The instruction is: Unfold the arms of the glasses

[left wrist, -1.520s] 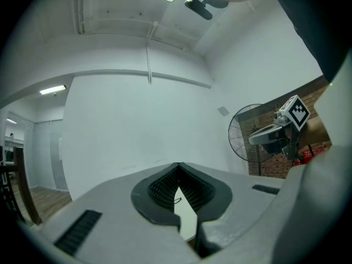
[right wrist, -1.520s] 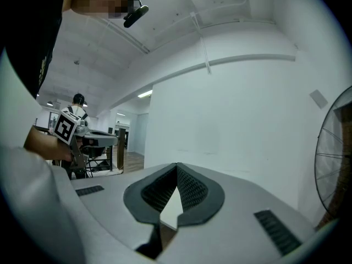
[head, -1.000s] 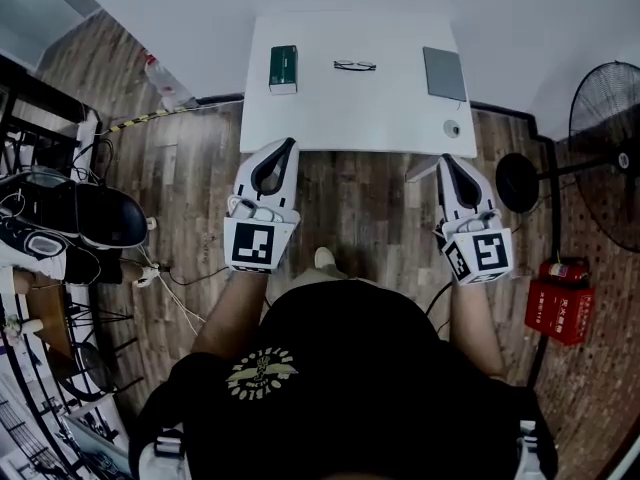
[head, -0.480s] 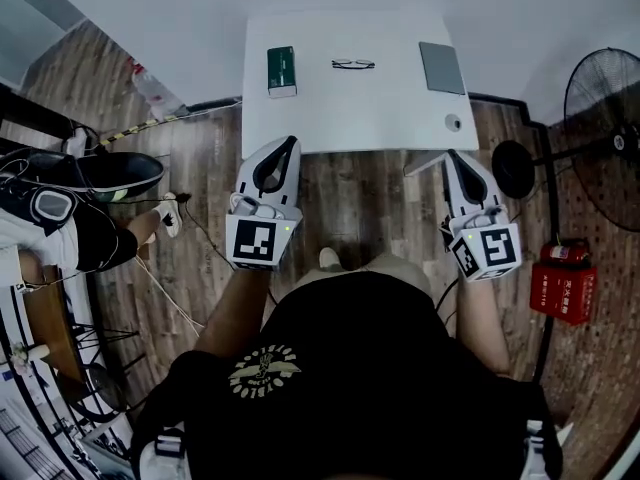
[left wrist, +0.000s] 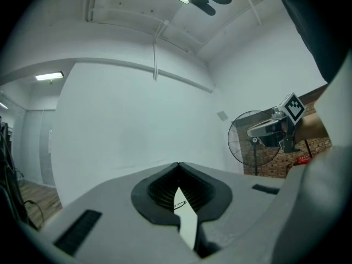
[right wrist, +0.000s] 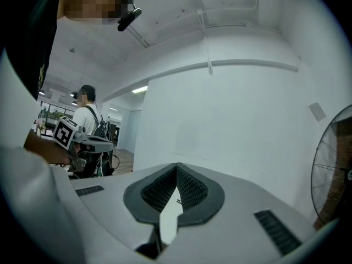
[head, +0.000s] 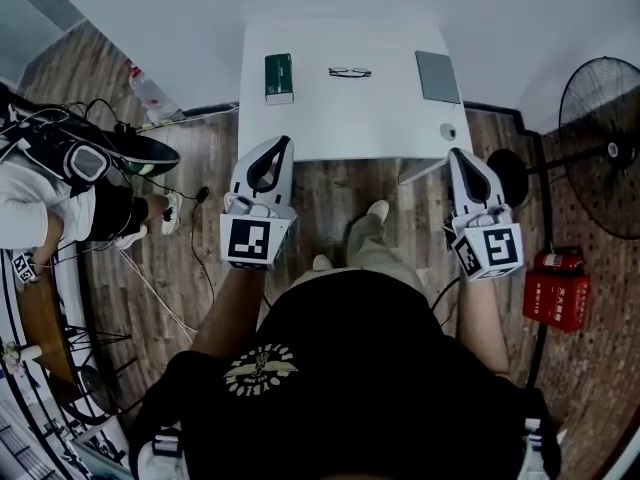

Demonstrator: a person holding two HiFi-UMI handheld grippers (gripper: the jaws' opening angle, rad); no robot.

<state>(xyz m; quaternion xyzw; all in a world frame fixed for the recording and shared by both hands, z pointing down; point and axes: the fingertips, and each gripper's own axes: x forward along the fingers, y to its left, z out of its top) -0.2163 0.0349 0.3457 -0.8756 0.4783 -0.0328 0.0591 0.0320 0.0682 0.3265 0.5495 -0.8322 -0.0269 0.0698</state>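
Fingers (left wrist: 157,194) together, 2 grippers (head: 285,141) (head: 457,154), 1 glasses (head: 350,72)

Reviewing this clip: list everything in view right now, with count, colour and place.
Table: 1, white, against the wall ahead.
Glasses: 1, dark, table's far middle.
Box: 1, green, table's left.
Pad: 1, grey, table's right.
Round thing: 1, small, table's near right corner.
Fan: 1, black, floor at right.
Case: 1, red, floor near fan.
Bystander: 1, dark shoes, left edge.
Left gripper, right gripper: 2, white, shut, empty, short of the table.
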